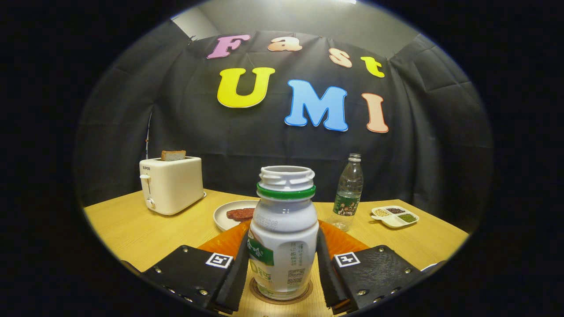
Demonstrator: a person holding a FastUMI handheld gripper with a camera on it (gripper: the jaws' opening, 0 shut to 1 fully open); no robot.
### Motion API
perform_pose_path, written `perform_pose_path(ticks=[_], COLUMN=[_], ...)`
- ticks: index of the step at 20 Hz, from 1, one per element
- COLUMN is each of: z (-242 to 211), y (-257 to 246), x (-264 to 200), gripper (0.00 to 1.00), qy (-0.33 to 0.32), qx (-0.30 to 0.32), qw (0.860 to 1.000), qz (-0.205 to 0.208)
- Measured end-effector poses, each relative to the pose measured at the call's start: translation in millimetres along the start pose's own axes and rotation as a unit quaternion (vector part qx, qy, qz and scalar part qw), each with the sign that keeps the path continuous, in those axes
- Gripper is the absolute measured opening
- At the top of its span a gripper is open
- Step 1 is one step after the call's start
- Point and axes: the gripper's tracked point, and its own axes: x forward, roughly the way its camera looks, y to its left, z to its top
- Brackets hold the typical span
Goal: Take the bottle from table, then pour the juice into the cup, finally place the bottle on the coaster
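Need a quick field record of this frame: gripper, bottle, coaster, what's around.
gripper: fingers flank the bottle, seemingly touching its sides
bottle: white, uncapped, upright, between the fingers
coaster: round, brown, under the bottle
orange mat: behind the bottle
plate: beyond, holds a dark red patty
toaster: far, bread in the slot
water bottle: clear, upright
tray: divided, by the water bottle

From my feed, light falls from overhead, brightest on the pale wall above the cloth. The desk (132, 229) glows warm and evenly lit; the cloth stays dim. The bottle (285, 237) is sharp, with soft sheen on its shoulder. Fisheye bending curves the desk's edge, and the picture darkens toward its rim.
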Motion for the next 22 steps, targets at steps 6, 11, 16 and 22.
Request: perform_pose_path(ticks=[6, 11, 16, 22], z=[-1, 0, -5, -15], y=[-4, -8, -9, -8], x=[0, -4, -6, -13], gripper=[0.72, 0.77, 0.84, 0.84], qy=[0.002, 0.009, 0.012, 0.02], qx=[0.015, 0.018, 0.025, 0.04], qw=[1.0, 1.0, 1.0, 0.999], qz=[0.0, -0.005, 0.003, 0.008])
